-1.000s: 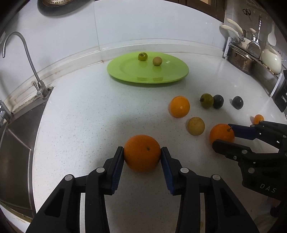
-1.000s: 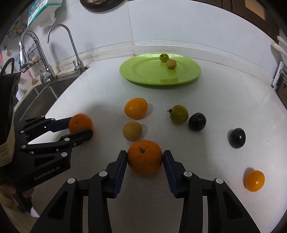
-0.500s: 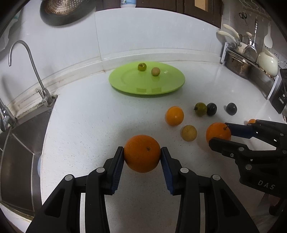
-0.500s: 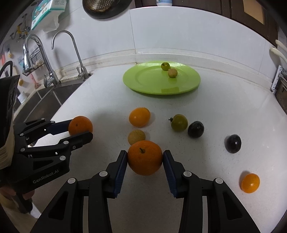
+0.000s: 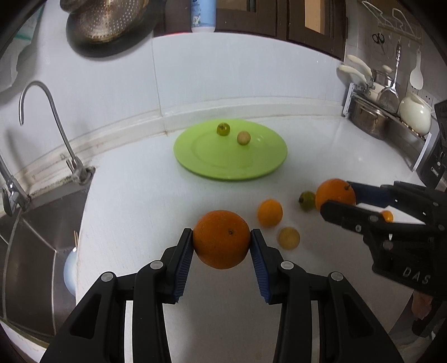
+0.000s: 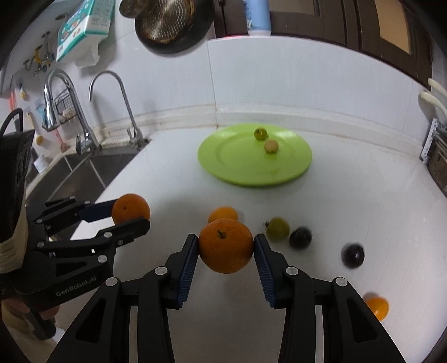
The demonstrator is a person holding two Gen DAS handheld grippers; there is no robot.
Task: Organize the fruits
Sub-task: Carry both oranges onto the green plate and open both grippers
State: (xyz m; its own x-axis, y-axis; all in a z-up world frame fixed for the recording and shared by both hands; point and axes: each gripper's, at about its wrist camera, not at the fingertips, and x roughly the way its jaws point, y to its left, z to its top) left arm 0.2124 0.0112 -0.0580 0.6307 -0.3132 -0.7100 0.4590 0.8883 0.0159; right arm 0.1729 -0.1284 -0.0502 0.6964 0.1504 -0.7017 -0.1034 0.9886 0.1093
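Left gripper (image 5: 222, 241) is clamped on an orange (image 5: 221, 239) and right gripper (image 6: 226, 248) on another orange (image 6: 225, 245), both above the counter (image 5: 134, 201), green plate (image 5: 212, 164) behind.

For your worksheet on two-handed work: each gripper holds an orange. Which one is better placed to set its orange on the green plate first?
Probably the right gripper: in the left wrist view its orange sits nearer the plate than the left gripper's orange.

This is a home kitchen. A steel sink (image 6: 72, 178) with two taps (image 6: 117, 103) is set into the white counter (image 5: 134, 201) at the left. Above the sink hang a colander (image 6: 167, 22) and a wire rack (image 6: 62, 109). To its far right, pots (image 5: 368, 118) and ladles (image 5: 391, 83) fill a shelf against the tiled wall (image 5: 223, 69).
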